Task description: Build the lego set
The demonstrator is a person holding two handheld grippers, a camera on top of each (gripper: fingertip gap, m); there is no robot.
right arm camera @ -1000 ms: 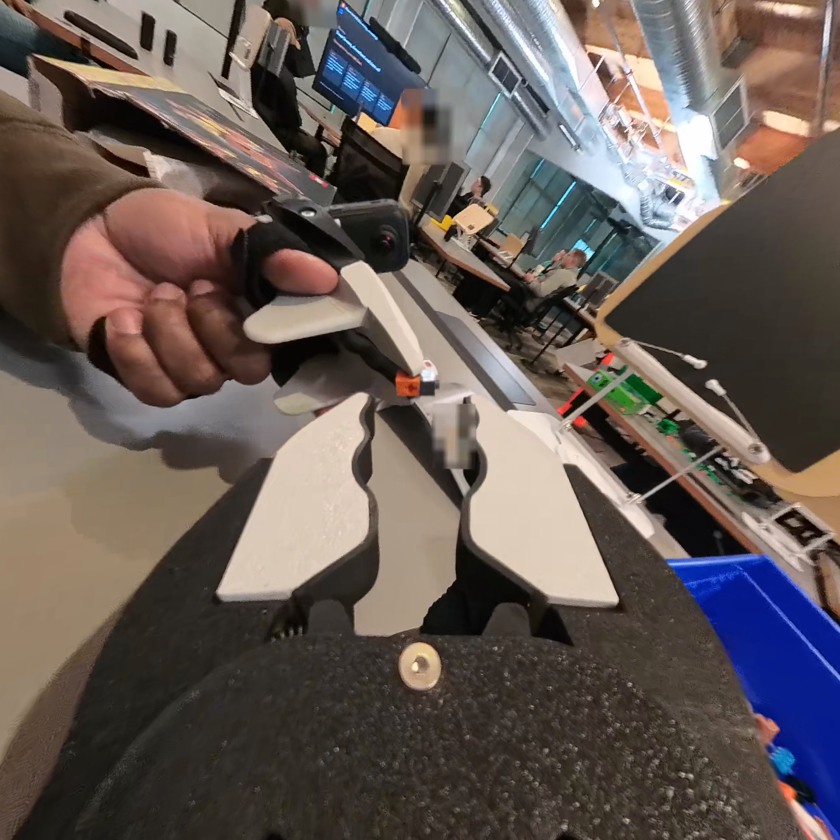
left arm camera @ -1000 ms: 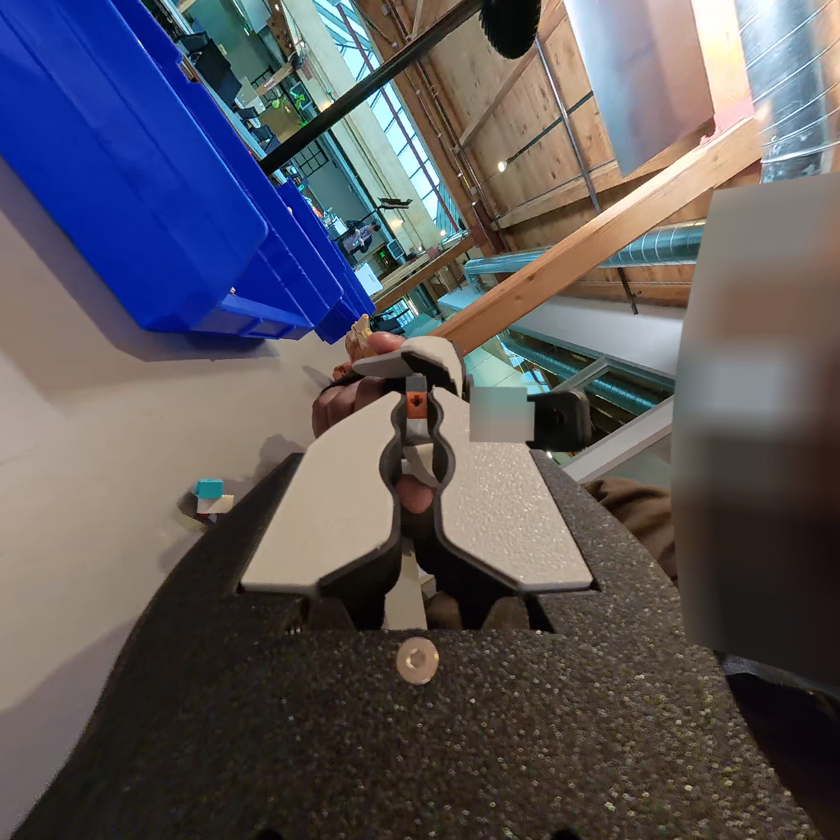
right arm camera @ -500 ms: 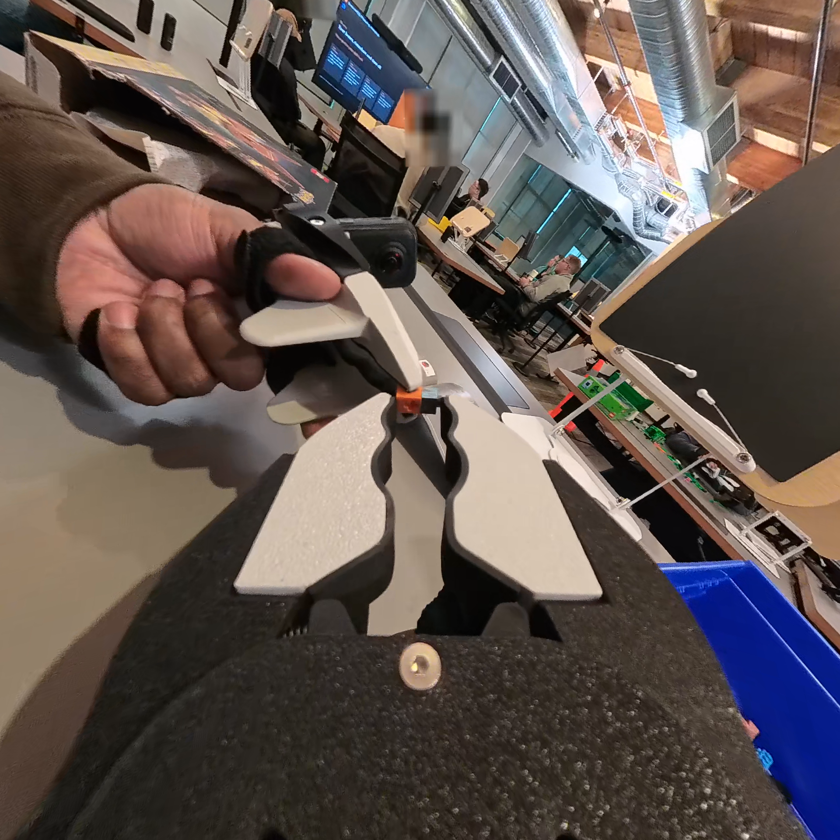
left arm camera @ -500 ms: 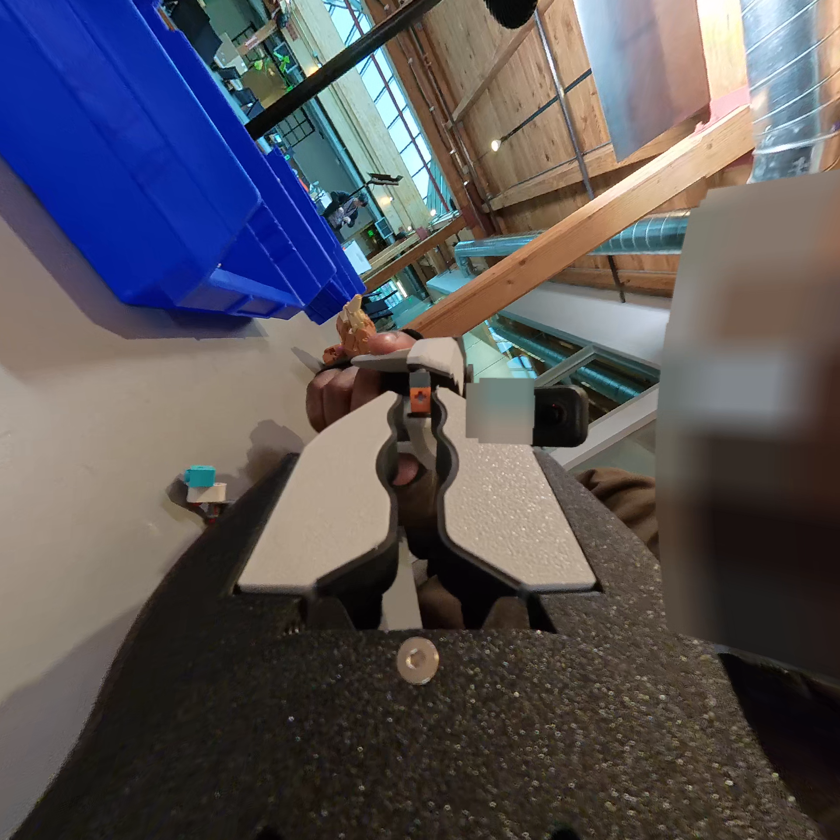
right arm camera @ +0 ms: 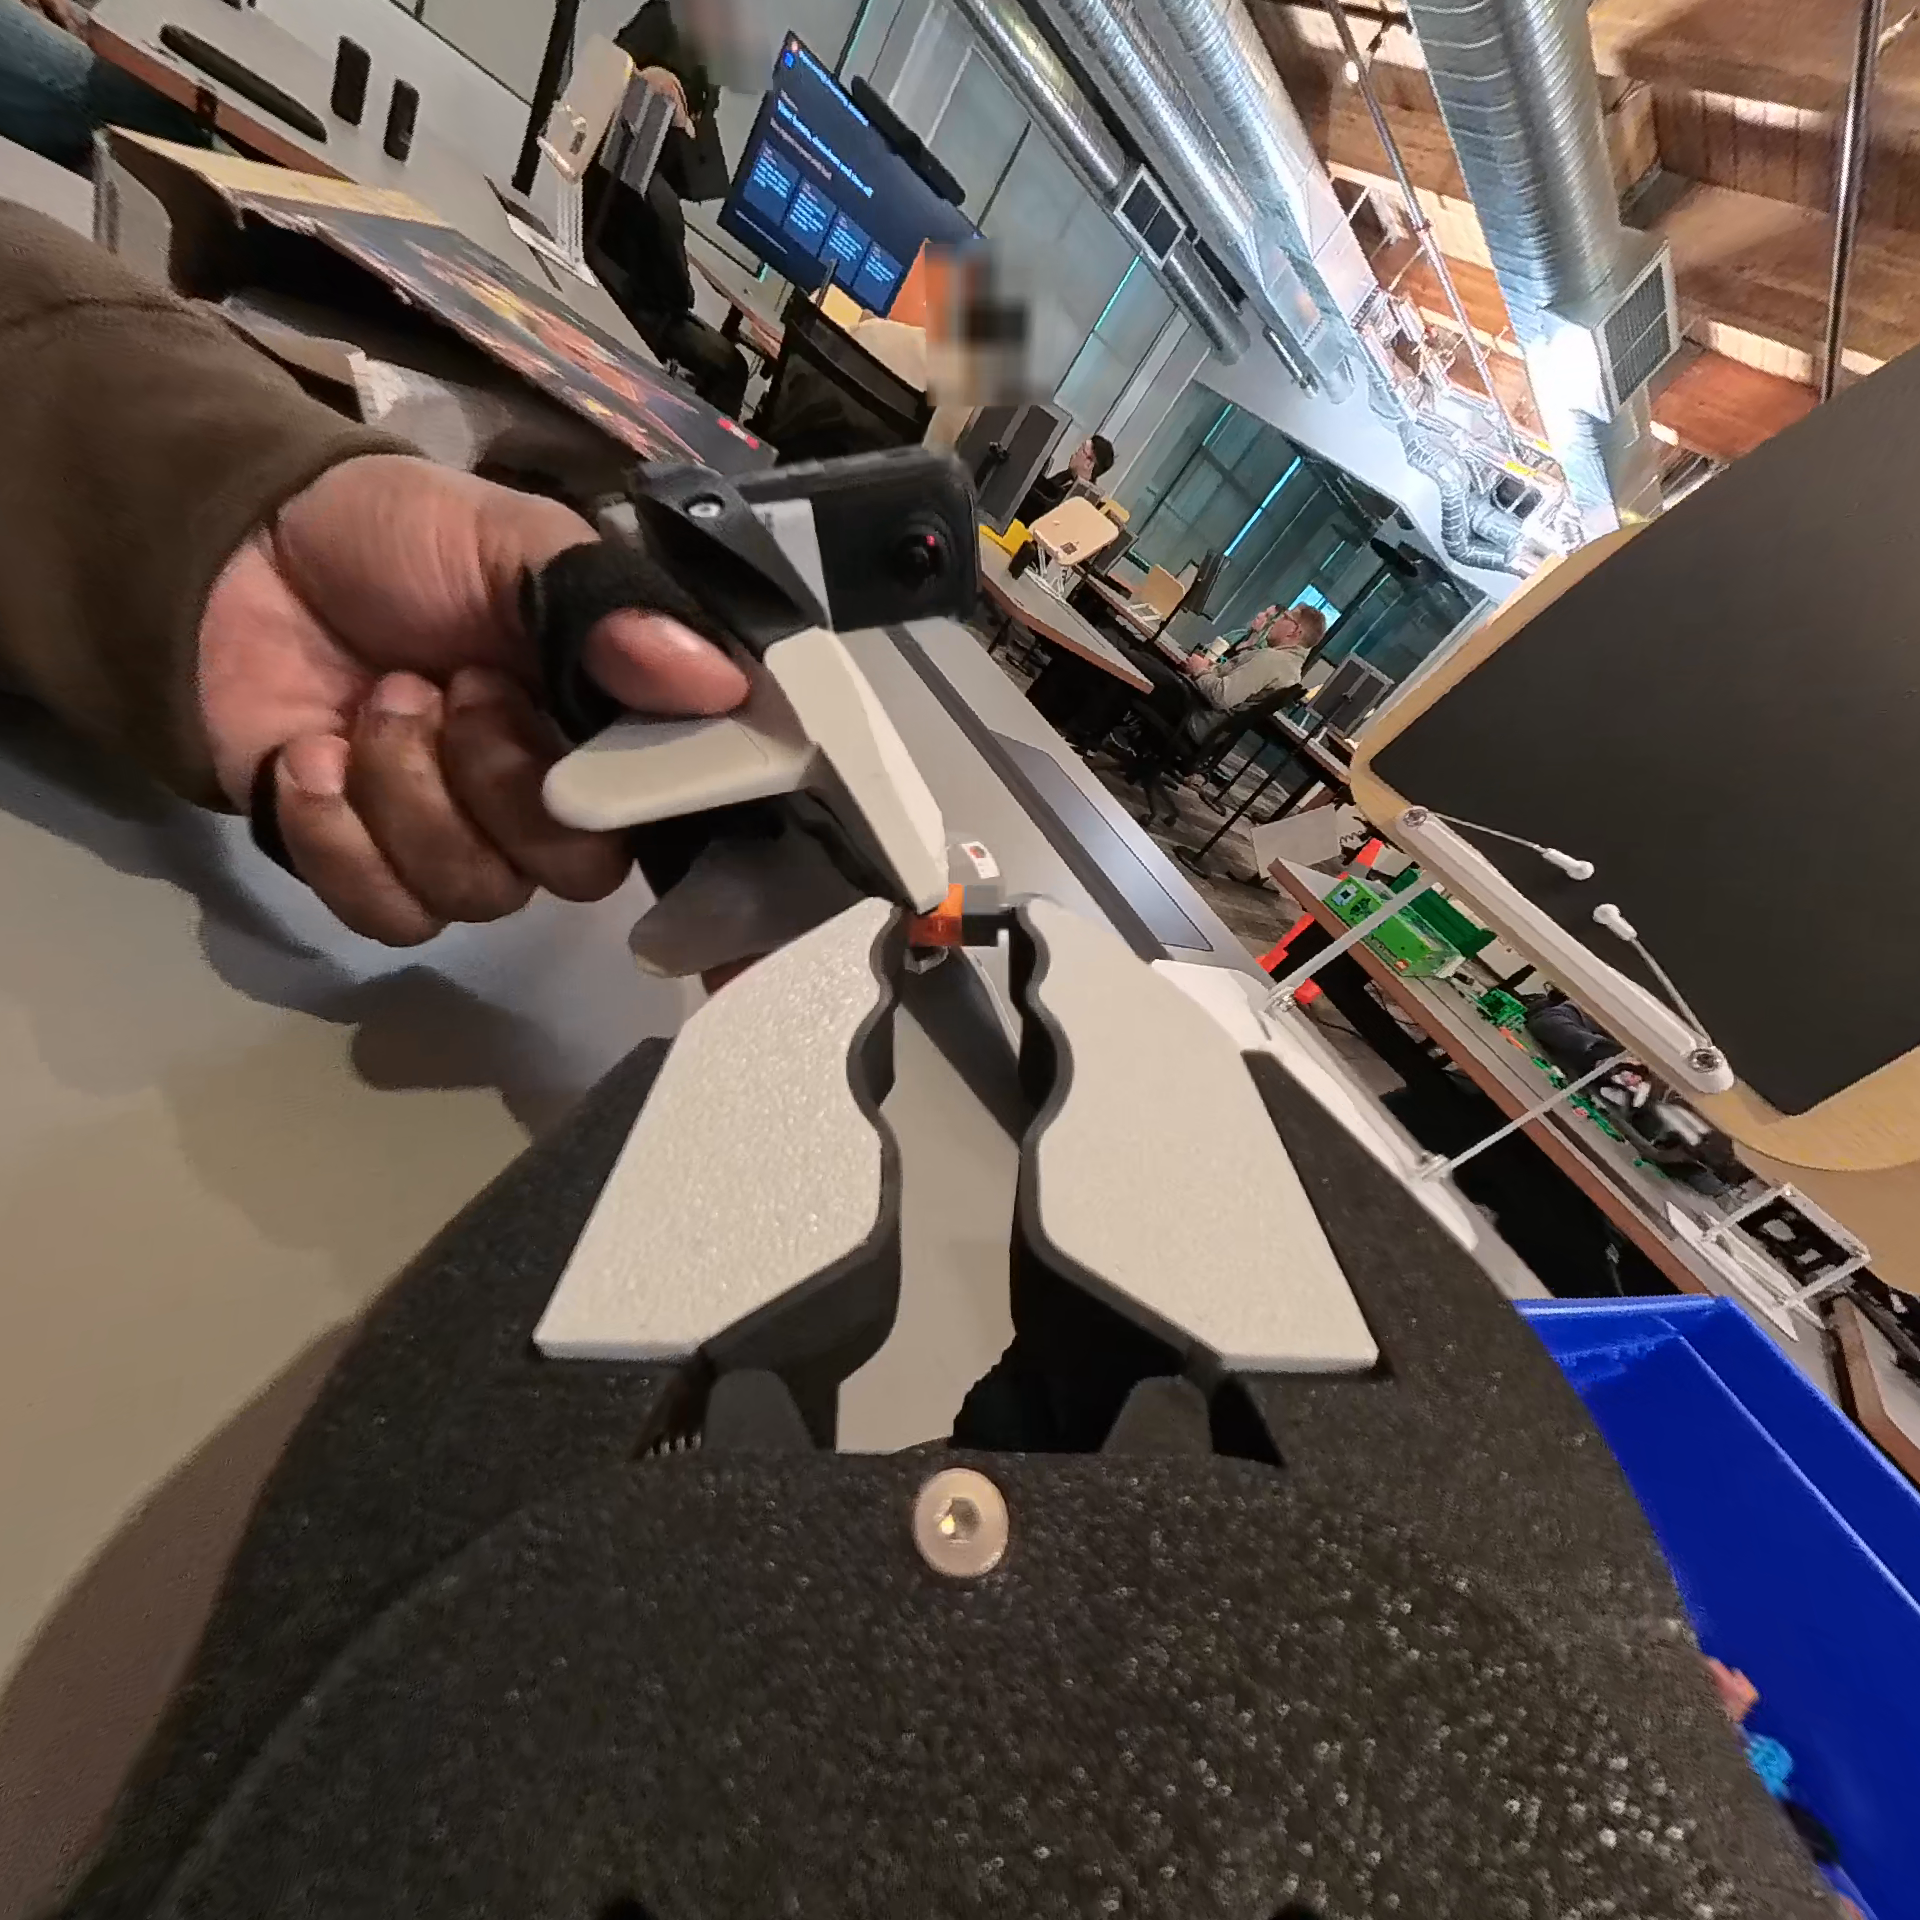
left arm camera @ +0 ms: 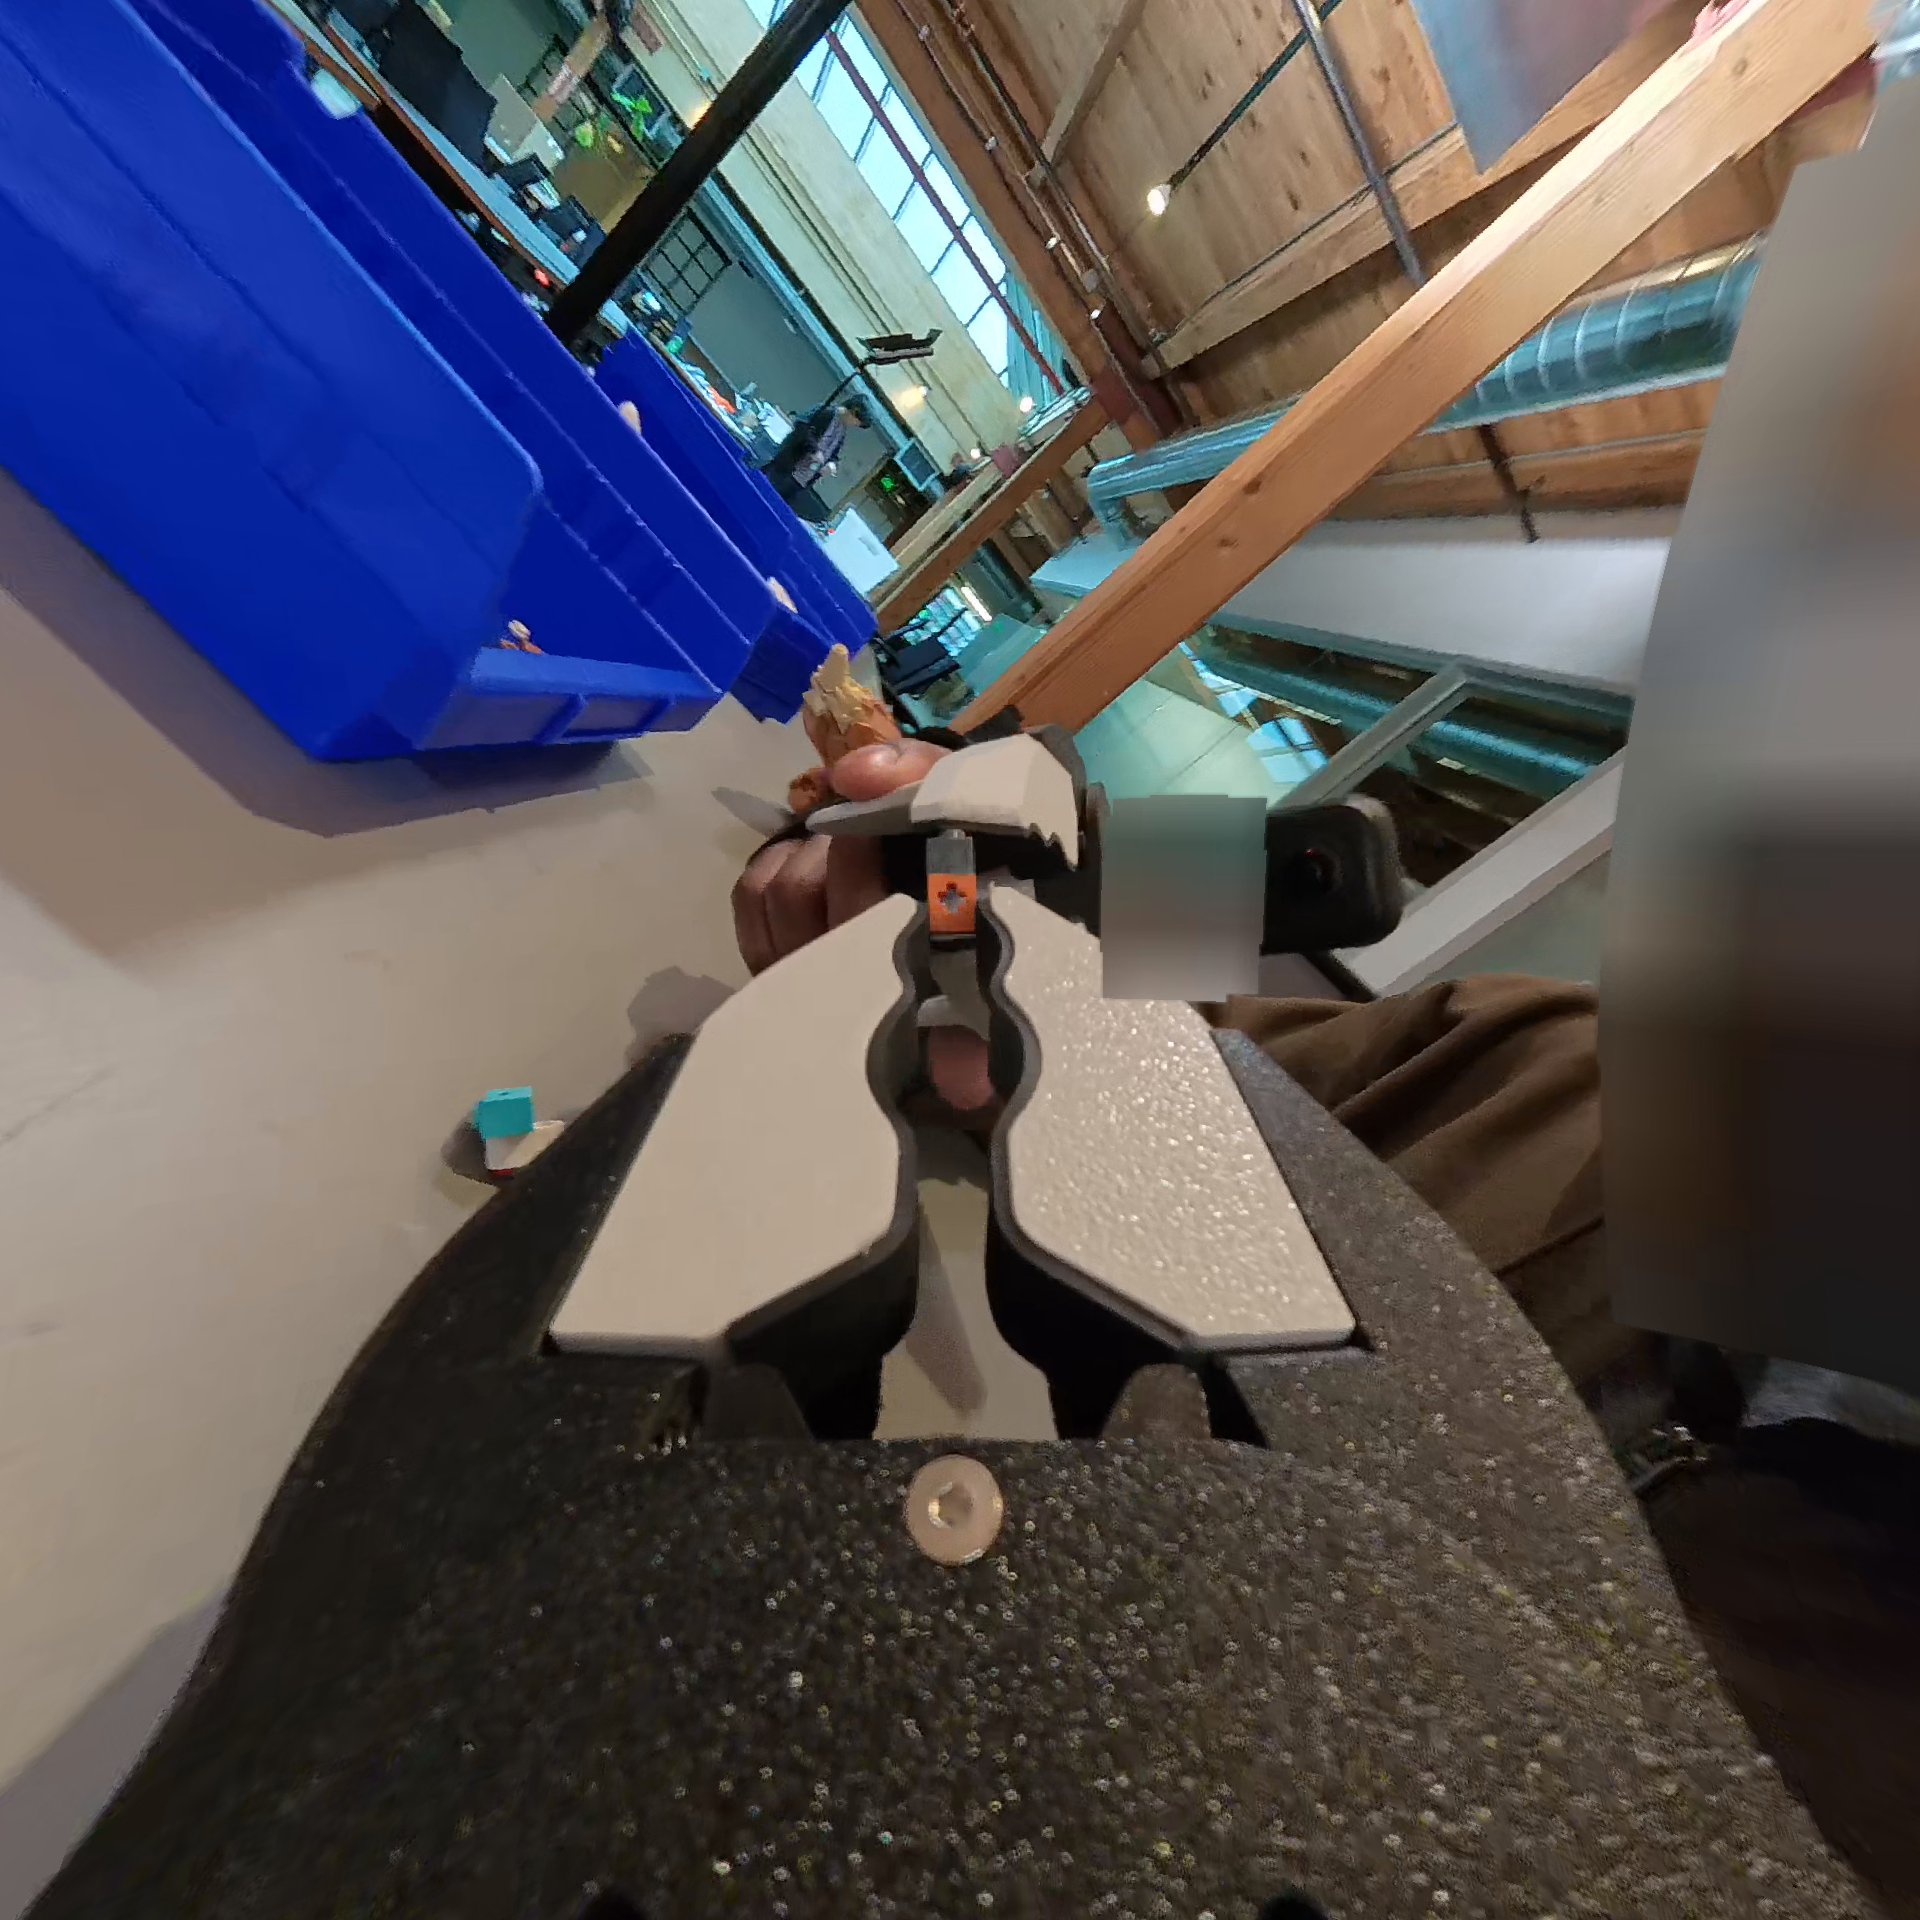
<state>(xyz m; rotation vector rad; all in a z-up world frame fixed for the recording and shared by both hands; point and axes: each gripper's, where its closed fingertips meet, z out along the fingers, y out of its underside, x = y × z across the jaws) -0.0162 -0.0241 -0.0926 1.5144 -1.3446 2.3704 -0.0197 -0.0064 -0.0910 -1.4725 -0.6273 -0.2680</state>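
A small orange brick [left arm camera: 951,902] with a grey brick [left arm camera: 951,854] joined to it is pinched between the tips of my left gripper [left arm camera: 951,914], which is shut on it above the table. My right gripper [right arm camera: 956,920] faces the left one tip to tip. Its fingers stand close on both sides of the same orange-and-grey piece [right arm camera: 951,923] and seem to touch it. In the left wrist view the right gripper [left arm camera: 977,805] shows in a hand. In the right wrist view the left gripper [right arm camera: 925,883] shows in the other hand.
A teal brick on a white one [left arm camera: 506,1127] lies on the grey table [left arm camera: 260,987]. Blue bins [left arm camera: 312,468] stand along the far side, with a tan figure [left arm camera: 842,707] near them. Another blue bin [right arm camera: 1714,1455] is at the right; a printed box [right arm camera: 468,291] lies behind the hand. My left and right fingertips are right by each other.
My right gripper has narrowed from wide open to close around the orange-and-grey piece. The left gripper has kept its hold, and both have drawn a little nearer together.
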